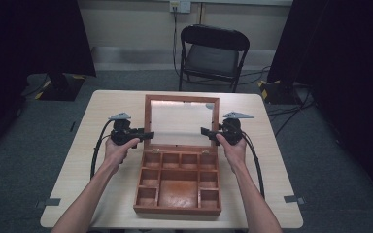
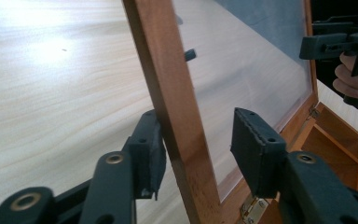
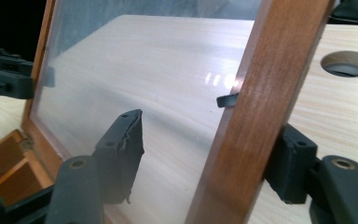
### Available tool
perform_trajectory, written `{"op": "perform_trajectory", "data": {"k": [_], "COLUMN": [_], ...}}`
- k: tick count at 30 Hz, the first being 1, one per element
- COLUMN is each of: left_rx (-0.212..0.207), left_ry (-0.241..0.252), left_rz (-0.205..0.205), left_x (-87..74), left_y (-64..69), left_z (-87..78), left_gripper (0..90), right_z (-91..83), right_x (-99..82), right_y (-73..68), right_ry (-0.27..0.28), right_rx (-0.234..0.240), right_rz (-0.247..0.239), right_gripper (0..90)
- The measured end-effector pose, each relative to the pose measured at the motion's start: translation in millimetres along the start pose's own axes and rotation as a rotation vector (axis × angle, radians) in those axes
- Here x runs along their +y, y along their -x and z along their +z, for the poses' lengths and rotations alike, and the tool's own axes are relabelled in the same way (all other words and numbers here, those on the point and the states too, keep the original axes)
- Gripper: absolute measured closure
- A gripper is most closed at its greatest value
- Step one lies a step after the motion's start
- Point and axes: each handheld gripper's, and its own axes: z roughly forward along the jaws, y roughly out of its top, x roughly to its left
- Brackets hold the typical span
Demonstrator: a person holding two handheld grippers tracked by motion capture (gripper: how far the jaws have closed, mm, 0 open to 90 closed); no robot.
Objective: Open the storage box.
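Both grippers, left gripper (image 1: 147,135) and right gripper (image 1: 205,131), straddle the lid (image 1: 181,100) rails, jaws open. Close evenly; swing together, avoiding twist.

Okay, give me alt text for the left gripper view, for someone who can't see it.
The left gripper's two black jaws straddle the brown wooden side rail of a raised, clear-paned box lid, open, one jaw against the wood. Beyond the pane lies the pale wood table; the other gripper is at the far rail.

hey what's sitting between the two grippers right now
In the high view, the open wooden box's raised glass-paned lid stands between the left gripper and right gripper.
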Motion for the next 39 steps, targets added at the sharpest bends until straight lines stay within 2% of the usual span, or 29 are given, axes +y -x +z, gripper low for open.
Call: {"op": "perform_trajectory", "data": {"k": [3, 11, 20, 24, 29, 31, 32, 35, 38, 39], "left_rx": [-0.012, -0.008, -0.005, -0.006, -0.001, -0.002, -0.006, 0.011, 0.033, 0.027], "left_ry": [-0.002, -0.025, -0.050, -0.056, -0.068, -0.069, -0.066, -0.081, -0.084, -0.088], "left_rz": [-0.018, -0.017, -0.016, -0.027, -0.020, -0.039, -0.052, -0.030, -0.043, -0.052], "left_x": [-2.2, -3.5, -5.0, -6.8, -8.6, -10.5, -11.3, -12.9, -15.0, -16.1], "left_y": [-2.0, -3.3, -6.1, -7.8, -10.0, -10.4, -10.4, -9.5, -11.5, -12.7], "left_z": [1.6, 5.7, 9.0, 10.4, 10.6, 10.9, 11.2, 11.7, 10.9, 11.0], "left_gripper": [49.1, 44.3, 44.2, 44.3, 44.2, 43.7, 42.4, 40.1, 37.6, 37.2], "right_z": [2.9, 8.0, 16.3, 20.5, 27.3, 30.0, 31.0, 33.1, 33.6, 33.5], "right_x": [-1.5, -3.5, -6.3, -6.7, -9.1, -10.5, -11.3, -13.9, -15.4, -16.5], "right_y": [1.8, 4.7, 3.7, 4.4, 5.7, 6.3, 6.7, 8.1, 8.8, 9.7], "right_ry": [-0.008, -0.013, -0.029, -0.028, -0.031, -0.033, -0.037, -0.054, -0.080, -0.097], "right_rx": [-0.012, -0.012, -0.024, -0.035, -0.044, -0.042, -0.038, -0.035, -0.049, -0.052], "right_rz": [0.006, 0.019, 0.027, 0.033, 0.048, 0.055, 0.062, 0.074, 0.067, 0.074], "right_gripper": [33.2, 27.7, 20.1, 19.8, 18.8, 18.1, 18.0, 16.6, 14.4, 14.0]}}
